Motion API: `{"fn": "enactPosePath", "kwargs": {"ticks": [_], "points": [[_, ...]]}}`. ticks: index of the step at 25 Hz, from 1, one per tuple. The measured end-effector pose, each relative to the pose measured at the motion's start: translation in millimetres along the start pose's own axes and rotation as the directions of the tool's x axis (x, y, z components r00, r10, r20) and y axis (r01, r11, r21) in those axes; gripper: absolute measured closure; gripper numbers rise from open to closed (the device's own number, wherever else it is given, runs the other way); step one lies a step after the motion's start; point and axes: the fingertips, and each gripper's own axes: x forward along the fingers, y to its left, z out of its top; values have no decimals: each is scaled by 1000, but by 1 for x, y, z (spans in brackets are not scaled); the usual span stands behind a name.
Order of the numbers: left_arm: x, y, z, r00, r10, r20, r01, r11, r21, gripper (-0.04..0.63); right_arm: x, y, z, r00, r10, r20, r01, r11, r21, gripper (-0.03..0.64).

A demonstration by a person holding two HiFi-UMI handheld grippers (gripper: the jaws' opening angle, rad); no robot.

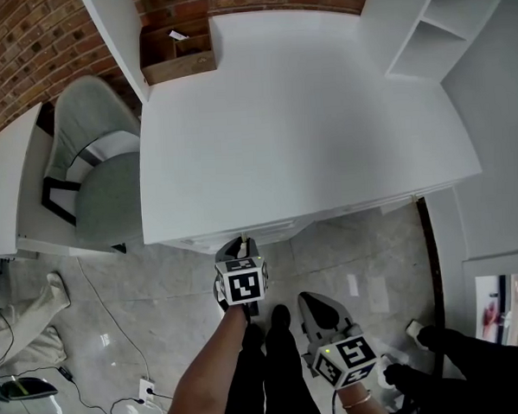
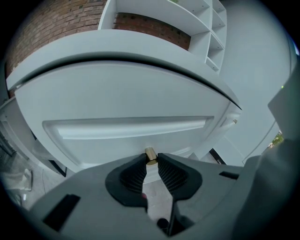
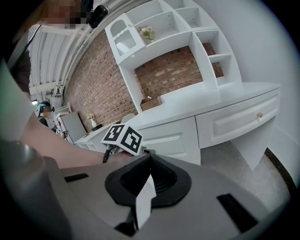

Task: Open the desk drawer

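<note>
White surface [image 1: 306,113] overhangs a rigid, probably free-sliding drawer [image 2: 126,101]; left gripper [image 2: 151,160] fingers pinch its small, likely slippery brass knob [image 2: 150,153], while right gripper [image 3: 150,159] fingers are closed, empty.

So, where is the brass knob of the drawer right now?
In the left gripper view, the brass knob sits low at the middle of the drawer front, pinched between the tips of the left gripper.

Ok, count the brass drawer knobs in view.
2. One brass knob is between the left gripper's jaws; the other is on the drawer further right in the right gripper view. More may be hidden.
</note>
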Motion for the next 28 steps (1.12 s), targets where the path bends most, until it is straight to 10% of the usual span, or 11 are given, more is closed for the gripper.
{"fn": "enactPosePath", "kwargs": {"ticks": [28], "points": [[-40,-23,-53,999,-25,-30,25,1000,6,511,-26,6,-10,1000,-30,5,30,999,22,612]]}}
